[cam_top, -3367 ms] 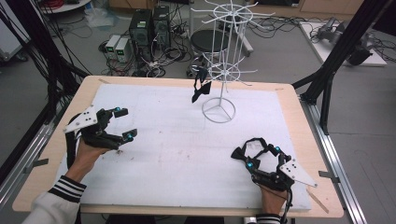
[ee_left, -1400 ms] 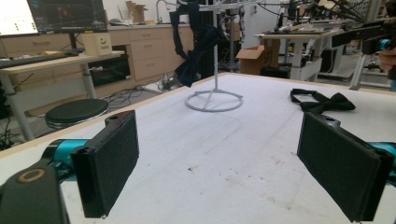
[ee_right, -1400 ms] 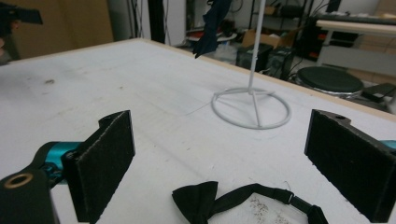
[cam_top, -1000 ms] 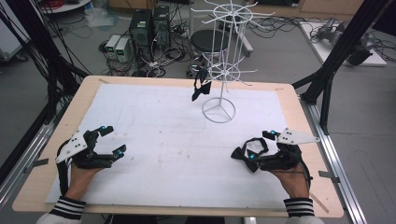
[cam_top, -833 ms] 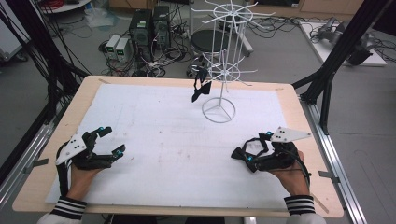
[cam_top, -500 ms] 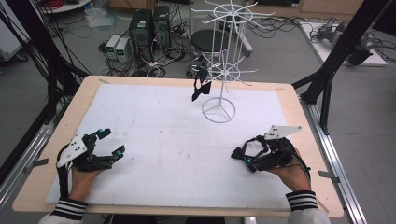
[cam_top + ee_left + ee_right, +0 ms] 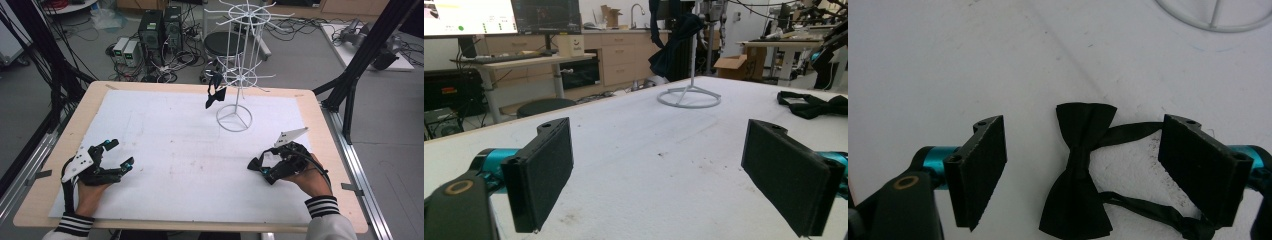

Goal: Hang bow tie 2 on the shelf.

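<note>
Bow tie: the black bow tie [image 7: 1079, 172] lies flat near the counter's [image 7: 320, 107] right edge, long axis running along my right jaws' line of sight, straps trailing toward one pad.
Right gripper [image 7: 264, 167]: jaws apart, straddling it untouched; they have just been closing.
Change: my right hand has slid leftward.
Left gripper [image 7: 116, 156]: jaws wide, empty, resting low near the front-left corner.
Stand: a second bow tie [image 7: 215, 92] hangs on the white wire rack [image 7: 239, 75].

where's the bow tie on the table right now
The black bow tie lies flat on the white table cover at the right, between the right gripper's open jaws, nearer the person than the wire rack's ring base.
</note>
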The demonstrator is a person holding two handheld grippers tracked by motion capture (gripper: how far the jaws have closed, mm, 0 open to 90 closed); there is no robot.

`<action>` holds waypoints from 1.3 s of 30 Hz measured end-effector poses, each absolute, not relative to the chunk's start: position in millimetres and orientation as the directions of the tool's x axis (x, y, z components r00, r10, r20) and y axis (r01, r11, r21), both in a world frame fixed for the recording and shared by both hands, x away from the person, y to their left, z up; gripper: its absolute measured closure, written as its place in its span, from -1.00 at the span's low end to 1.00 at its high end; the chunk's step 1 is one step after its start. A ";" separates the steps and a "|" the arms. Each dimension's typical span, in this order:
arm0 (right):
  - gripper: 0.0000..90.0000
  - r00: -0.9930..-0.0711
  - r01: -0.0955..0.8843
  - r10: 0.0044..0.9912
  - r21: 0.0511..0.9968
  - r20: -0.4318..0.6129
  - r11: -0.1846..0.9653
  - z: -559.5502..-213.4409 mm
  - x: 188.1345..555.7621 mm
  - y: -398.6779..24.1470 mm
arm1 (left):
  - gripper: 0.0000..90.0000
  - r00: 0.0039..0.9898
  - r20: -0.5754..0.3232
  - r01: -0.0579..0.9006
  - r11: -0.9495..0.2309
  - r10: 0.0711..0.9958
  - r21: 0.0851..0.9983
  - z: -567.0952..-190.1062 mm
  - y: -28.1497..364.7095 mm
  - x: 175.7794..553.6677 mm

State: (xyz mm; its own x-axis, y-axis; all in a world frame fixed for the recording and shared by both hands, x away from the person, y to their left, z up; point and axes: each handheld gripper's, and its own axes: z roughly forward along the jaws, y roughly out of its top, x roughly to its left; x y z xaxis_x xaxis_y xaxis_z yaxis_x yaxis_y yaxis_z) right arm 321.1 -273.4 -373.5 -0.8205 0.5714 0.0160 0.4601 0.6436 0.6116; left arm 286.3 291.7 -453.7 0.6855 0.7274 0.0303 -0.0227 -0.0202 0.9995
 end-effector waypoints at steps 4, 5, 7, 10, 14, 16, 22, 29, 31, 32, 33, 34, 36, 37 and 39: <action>-0.59 -0.824 0.471 0.566 0.587 0.027 0.658 -374.4 324.5 -268.9 | -0.70 0.683 0.031 -0.026 -0.019 0.730 0.999 -453.9 291.7 286.0; -0.59 -0.824 0.474 0.566 0.579 0.026 0.663 -374.7 325.1 -268.2 | -0.70 0.681 0.034 -0.028 -0.021 0.731 0.999 -454.0 291.5 285.9; -0.59 -0.832 0.472 0.554 0.551 0.022 0.688 -376.0 326.7 -265.7 | -0.70 0.682 0.034 -0.027 -0.021 0.731 0.999 -454.1 291.2 285.4; -0.59 -0.831 0.483 0.555 0.527 0.026 0.699 -377.5 328.3 -262.2 | -0.70 0.681 0.042 -0.036 -0.025 0.731 0.999 -454.3 290.9 284.7; -0.55 -0.832 0.495 0.554 0.485 0.026 0.721 -379.6 331.1 -257.1 | -0.70 0.679 0.039 -0.039 -0.017 0.733 0.999 -454.6 291.4 284.4; -0.49 -0.834 0.499 0.551 0.458 0.023 0.736 -380.7 332.8 -254.2 | -0.70 0.679 0.038 -0.040 -0.015 0.733 0.999 -454.7 291.6 284.3; -0.43 -0.818 0.536 0.575 0.401 0.028 0.742 -384.8 338.8 -249.2 | -0.70 0.675 0.044 -0.049 -0.015 0.736 0.999 -454.9 291.7 283.3; -0.30 -0.819 0.546 0.572 0.349 0.033 0.762 -389.7 344.9 -243.7 | -0.70 0.673 0.036 -0.047 -0.005 0.739 0.999 -455.2 292.5 283.4; -0.25 -0.821 0.547 0.571 0.334 0.033 0.768 -392.0 345.7 -242.0 | -0.70 0.673 0.033 -0.047 -0.002 0.739 0.999 -455.3 292.5 283.6; -0.20 -0.820 0.551 0.571 0.324 0.040 0.769 -392.7 346.3 -241.8 | -0.70 0.673 0.032 -0.047 -0.001 0.739 0.999 -455.3 292.6 283.6; -0.19 -0.820 0.553 0.572 0.317 0.041 0.770 -393.8 346.8 -241.6 | -0.70 0.673 0.031 -0.046 0.000 0.739 0.999 -455.3 292.6 283.7; -0.16 -0.818 0.556 0.575 0.309 0.036 0.772 -395.0 347.3 -241.1 | -0.70 0.673 0.031 -0.045 0.000 0.739 0.999 -455.3 292.6 283.7; -0.10 -0.815 0.563 0.579 0.290 0.034 0.774 -396.9 348.3 -240.2 | -0.70 0.672 0.031 -0.046 0.000 0.740 0.999 -455.3 292.5 283.7; -0.08 -0.814 0.564 0.580 0.284 0.034 0.776 -397.7 349.0 -239.9 | -0.70 0.672 0.031 -0.046 -0.001 0.740 0.999 -455.3 292.6 283.6; -0.02 -0.815 0.564 0.578 0.270 0.031 0.780 -399.1 349.7 -238.7 | -0.70 0.672 0.031 -0.046 0.000 0.740 0.999 -455.3 292.5 283.7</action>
